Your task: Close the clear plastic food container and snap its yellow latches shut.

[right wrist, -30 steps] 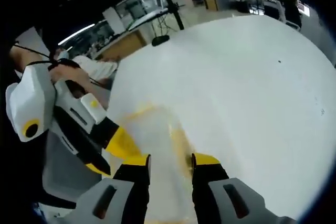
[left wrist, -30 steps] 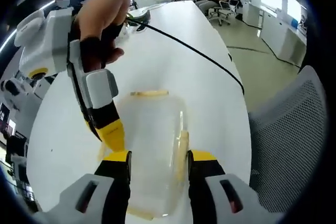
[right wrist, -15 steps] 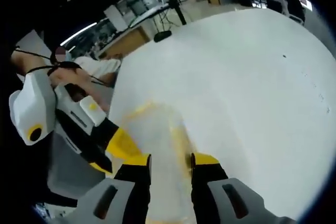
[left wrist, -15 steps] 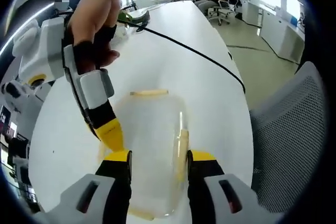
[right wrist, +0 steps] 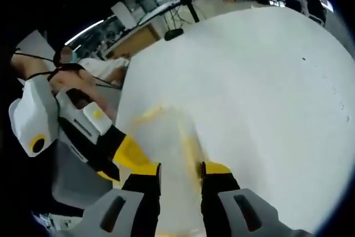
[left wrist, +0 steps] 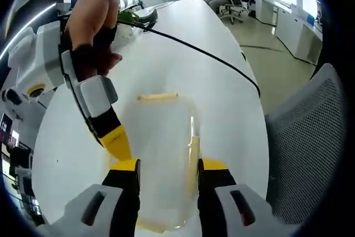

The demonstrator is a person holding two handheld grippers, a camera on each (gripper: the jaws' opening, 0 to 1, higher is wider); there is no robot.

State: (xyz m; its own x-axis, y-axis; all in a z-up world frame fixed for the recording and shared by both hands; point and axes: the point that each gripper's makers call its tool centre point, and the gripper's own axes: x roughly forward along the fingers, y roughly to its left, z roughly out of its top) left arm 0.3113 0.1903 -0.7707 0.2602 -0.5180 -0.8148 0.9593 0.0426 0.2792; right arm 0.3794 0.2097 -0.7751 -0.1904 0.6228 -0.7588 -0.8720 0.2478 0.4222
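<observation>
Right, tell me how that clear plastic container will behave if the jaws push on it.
The clear container looks thin-walled and empty, so it is probably light and may slide on the smooth white table rather than stay put. Its walls likely flex somewhat under pressure. The yellow latches look like stiffer strips, probably hinging rather than bending.

The container point(left wrist: 161, 154) sat on the counter point(left wrist: 183, 65), between the jaws of the left gripper point(left wrist: 165, 166). The right gripper point(left wrist: 113, 137) reached down to the container's left edge in the left gripper view. A cable point(left wrist: 205, 55) crossed the counter behind the container, and a chair point(left wrist: 308, 137) stood to the right.
</observation>
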